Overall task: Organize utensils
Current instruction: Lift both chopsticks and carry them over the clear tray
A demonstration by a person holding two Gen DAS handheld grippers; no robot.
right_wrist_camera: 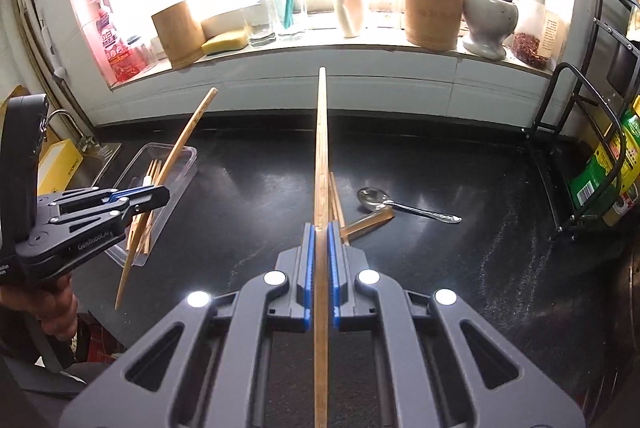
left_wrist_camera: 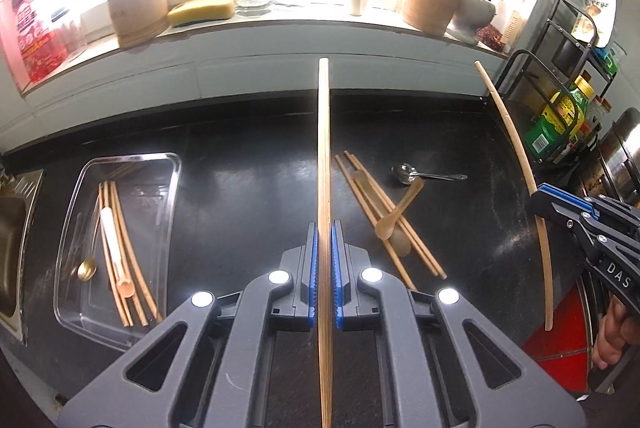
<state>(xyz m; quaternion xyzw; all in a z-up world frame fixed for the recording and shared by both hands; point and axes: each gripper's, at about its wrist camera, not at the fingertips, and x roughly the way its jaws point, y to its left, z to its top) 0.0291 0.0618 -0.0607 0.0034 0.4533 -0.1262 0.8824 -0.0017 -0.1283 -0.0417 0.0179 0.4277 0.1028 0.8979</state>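
Note:
My left gripper (left_wrist_camera: 324,228) is shut on a wooden chopstick (left_wrist_camera: 323,148) that runs straight ahead above the black counter. My right gripper (right_wrist_camera: 319,228) is shut on another wooden chopstick (right_wrist_camera: 321,148), also lifted. From the left wrist view, the right gripper (left_wrist_camera: 538,194) holds its chopstick (left_wrist_camera: 520,156) at the far right. In the right wrist view the left gripper (right_wrist_camera: 166,197) and its chopstick (right_wrist_camera: 176,164) hang over the clear tray (right_wrist_camera: 188,152). The clear tray (left_wrist_camera: 168,164) holds several chopsticks (left_wrist_camera: 120,248), a pale spoon and a gold spoon (left_wrist_camera: 86,270). More chopsticks (left_wrist_camera: 384,216), a wooden spoon (left_wrist_camera: 396,214) and a metal spoon (left_wrist_camera: 424,174) lie on the counter.
A steel sink (left_wrist_camera: 12,228) lies left of the tray. The window sill carries wooden holders (left_wrist_camera: 134,0), a sponge (left_wrist_camera: 200,10), glasses, a bottle and a mortar (right_wrist_camera: 490,20). A black wire rack (right_wrist_camera: 592,156) with packets stands at the right. A person's hand (right_wrist_camera: 48,304) grips the left tool.

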